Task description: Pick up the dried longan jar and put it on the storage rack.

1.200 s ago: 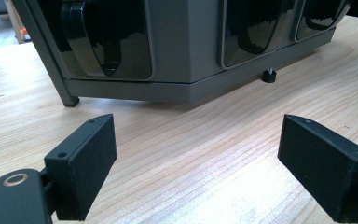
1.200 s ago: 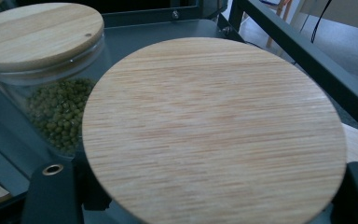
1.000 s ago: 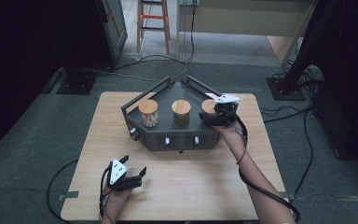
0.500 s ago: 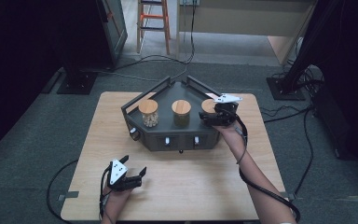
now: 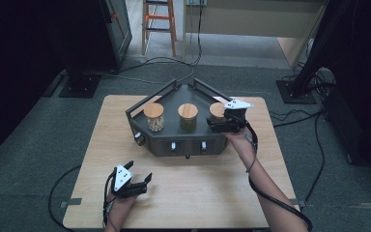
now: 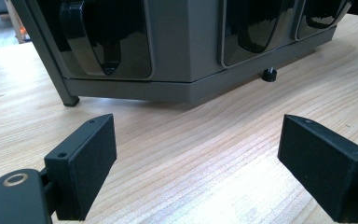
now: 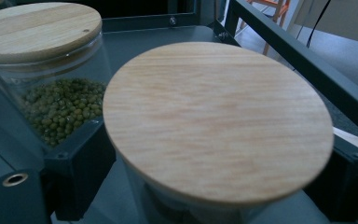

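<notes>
Jars (image 5: 188, 116) with wooden lids: middle one holds green beans (image 7: 58, 109).

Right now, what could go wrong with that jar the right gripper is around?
The right hand-held gripper has just been opening, its jaws flanking the right jar under the wooden lid. Drawn back crookedly, a jaw might catch the jar and tip it. The bean jar stands close beside, so a sideways swing could knock it. The rack's rail could snag the gripper.

My high view looks down on the table (image 5: 183, 193); both gripper views sit close, sharing the dark rack (image 5: 183, 142).
</notes>
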`<state>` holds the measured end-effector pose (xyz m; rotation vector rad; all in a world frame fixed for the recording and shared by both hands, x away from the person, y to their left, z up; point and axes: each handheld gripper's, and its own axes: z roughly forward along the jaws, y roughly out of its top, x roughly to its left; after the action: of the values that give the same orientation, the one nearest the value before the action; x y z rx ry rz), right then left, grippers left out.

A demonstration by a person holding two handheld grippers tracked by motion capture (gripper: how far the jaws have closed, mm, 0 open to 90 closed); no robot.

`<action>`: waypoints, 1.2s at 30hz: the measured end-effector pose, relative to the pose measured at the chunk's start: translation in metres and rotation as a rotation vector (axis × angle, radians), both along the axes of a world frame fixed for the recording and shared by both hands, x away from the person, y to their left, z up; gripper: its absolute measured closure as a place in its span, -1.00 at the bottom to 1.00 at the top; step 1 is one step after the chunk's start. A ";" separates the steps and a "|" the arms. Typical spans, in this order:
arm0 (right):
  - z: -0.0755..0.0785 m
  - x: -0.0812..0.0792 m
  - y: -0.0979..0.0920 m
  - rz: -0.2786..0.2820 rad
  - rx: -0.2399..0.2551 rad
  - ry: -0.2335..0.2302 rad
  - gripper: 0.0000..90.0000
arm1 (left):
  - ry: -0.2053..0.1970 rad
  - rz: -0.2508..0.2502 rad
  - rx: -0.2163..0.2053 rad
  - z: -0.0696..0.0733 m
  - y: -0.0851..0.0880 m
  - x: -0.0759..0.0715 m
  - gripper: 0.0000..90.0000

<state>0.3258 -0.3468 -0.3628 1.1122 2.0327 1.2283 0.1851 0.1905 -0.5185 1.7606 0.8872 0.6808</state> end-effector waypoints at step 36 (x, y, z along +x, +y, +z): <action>-0.020 -0.057 -0.014 0.006 0.018 -0.103 -0.75 | 0.011 0.005 0.001 0.001 -0.001 0.001 -0.75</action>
<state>0.2687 -0.3609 -0.3831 1.0298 1.9532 1.2826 0.1862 0.1899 -0.5172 1.7652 0.8990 0.6761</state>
